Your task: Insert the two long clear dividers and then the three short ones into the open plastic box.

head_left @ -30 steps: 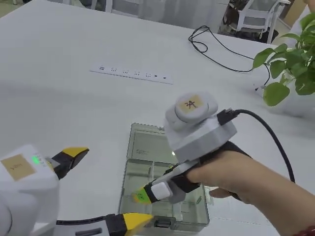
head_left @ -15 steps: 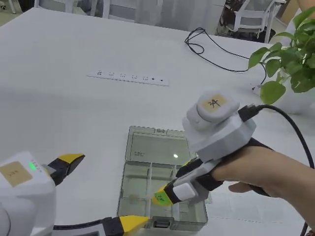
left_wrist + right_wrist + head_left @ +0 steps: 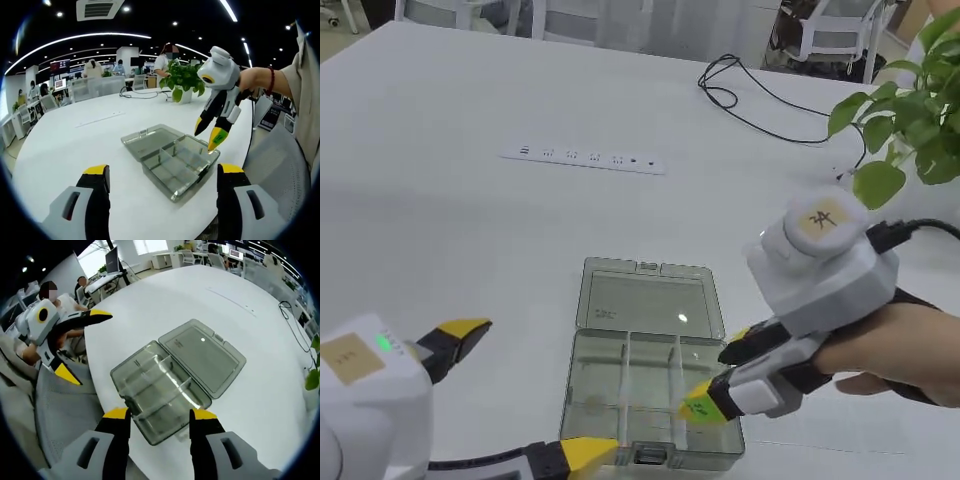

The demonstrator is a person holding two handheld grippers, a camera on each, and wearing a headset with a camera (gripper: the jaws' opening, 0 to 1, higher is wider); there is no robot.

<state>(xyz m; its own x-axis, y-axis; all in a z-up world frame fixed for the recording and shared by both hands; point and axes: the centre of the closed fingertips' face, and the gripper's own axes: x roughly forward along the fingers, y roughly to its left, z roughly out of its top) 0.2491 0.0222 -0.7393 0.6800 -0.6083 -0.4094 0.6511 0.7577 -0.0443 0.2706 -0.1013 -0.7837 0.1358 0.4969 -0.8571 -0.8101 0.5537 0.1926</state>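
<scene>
While the box (image 3: 595, 395) lies open on the bench (image 3: 460, 210), its lid (image 3: 645, 295) flat behind it, the right gripper (image 3: 718, 372) is held over the box's right front corner. Its jaws are parted and nothing is grasped. One tip seems just above the rim, though contact cannot be told. The left gripper (image 3: 530, 390) is held near the box's left front, its jaws spread wide and empty. Two long dividers (image 3: 624, 385) are seen upright on edge inside the box. They are parallel, with their long axes running from the hinge side to the front wall.
</scene>
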